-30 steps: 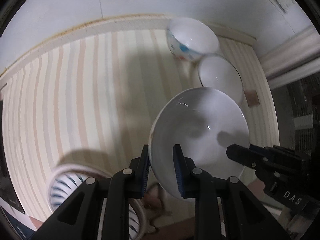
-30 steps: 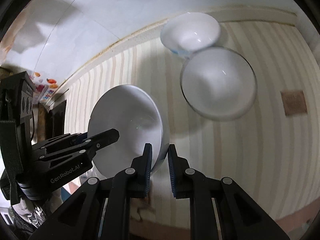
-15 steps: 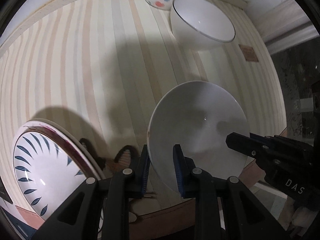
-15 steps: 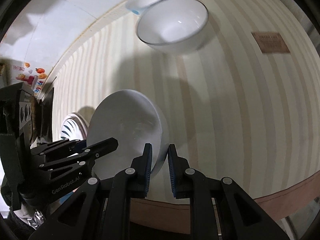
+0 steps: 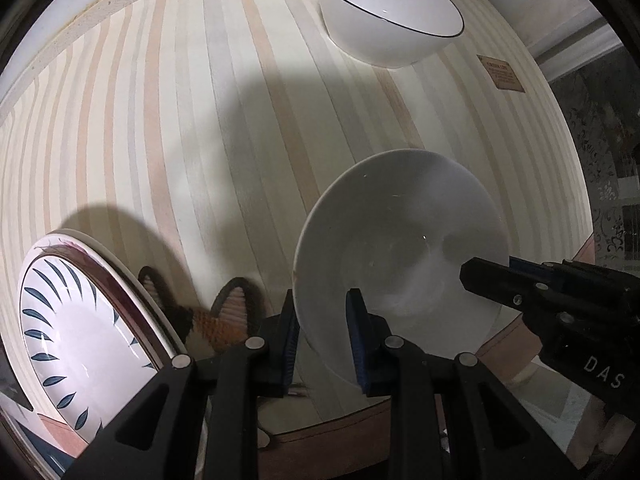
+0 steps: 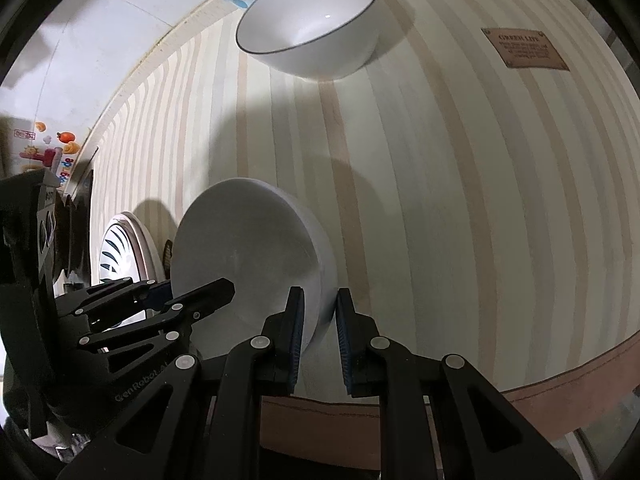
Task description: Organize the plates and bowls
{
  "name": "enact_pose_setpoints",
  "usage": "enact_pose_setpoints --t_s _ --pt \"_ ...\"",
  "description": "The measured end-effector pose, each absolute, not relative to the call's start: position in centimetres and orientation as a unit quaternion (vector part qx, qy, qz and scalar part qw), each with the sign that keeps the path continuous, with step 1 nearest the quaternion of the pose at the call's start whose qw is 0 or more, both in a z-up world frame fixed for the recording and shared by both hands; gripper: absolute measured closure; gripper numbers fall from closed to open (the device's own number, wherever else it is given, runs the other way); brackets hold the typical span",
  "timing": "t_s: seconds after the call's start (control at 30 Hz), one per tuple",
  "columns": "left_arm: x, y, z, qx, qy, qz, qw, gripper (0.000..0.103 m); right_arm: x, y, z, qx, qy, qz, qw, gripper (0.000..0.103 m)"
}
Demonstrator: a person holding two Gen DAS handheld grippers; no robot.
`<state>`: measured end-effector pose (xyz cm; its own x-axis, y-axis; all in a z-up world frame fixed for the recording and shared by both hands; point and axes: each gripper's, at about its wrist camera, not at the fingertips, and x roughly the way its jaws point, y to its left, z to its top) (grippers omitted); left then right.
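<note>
Above striped tabletop, both downward-pointing jaws clamp, seemingly, opposite rims of white bowl.

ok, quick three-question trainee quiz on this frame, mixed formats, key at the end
1. True or false: the left gripper and the right gripper are both clamped on the rim of the same plain white bowl.
2. Multiple choice: the black-rimmed bowl on the striped tablecloth is
A. upside down
B. upright and empty
C. stacked inside another bowl
3. Fill in: the plate with blue leaf marks lies to the ____ of the held bowl in the left wrist view.

Key: 1 true; 2 B; 3 left
</note>
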<state>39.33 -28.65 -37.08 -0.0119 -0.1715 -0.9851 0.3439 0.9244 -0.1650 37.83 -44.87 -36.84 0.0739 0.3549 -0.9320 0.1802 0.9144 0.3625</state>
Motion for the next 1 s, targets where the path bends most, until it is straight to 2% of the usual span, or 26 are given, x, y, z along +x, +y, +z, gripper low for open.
enact_pose_setpoints --t_s 0.13,0.3,0.37,0.43,0.47,0.5,0.57,0.77,1.0 --pt "39.4 -28.7 -36.3 0.053 0.690 -0.182 0.699 0.082 37.7 -45.0 -36.8 0.203 0.680 0.066 0.701 0.085" --pt "40.2 -27.1 -31.2 0.041 0.653 -0.186 0.733 0.082 37.6 -47.0 -34.8 0.229 0.675 0.078 0.697 0.083" --pt "41.7 -27.0 -29.1 0.026 0.639 -0.189 0.746 0.076 38.1 -48.1 -32.8 0.242 0.661 0.082 0.705 0.082" --pt "43.8 -27.3 -27.9 0.009 0.630 -0.192 0.753 0.073 38.7 -49.0 -31.3 0.249 0.650 0.080 0.714 0.077" --pt "44.9 -27.4 -27.7 0.004 0.627 -0.190 0.756 0.073 39.6 -49.8 -30.3 0.257 0.640 0.080 0.720 0.070" --pt "46.0 -27.6 -27.8 -0.002 0.625 -0.190 0.757 0.073 40.2 -50.4 -29.8 0.262 0.633 0.080 0.724 0.062" --pt "49.1 -28.9 -28.1 -0.012 0.627 -0.189 0.755 0.073 42.0 -51.6 -28.9 0.266 0.619 0.072 0.736 0.056" --pt "55.6 -31.8 -30.9 -0.013 0.645 -0.187 0.741 0.073 48.4 -54.6 -30.6 0.275 0.606 0.036 0.745 0.056" --pt "58.2 -34.1 -34.9 0.019 0.669 -0.183 0.720 0.073 52.7 -55.3 -35.0 0.276 0.628 0.018 0.727 0.058"
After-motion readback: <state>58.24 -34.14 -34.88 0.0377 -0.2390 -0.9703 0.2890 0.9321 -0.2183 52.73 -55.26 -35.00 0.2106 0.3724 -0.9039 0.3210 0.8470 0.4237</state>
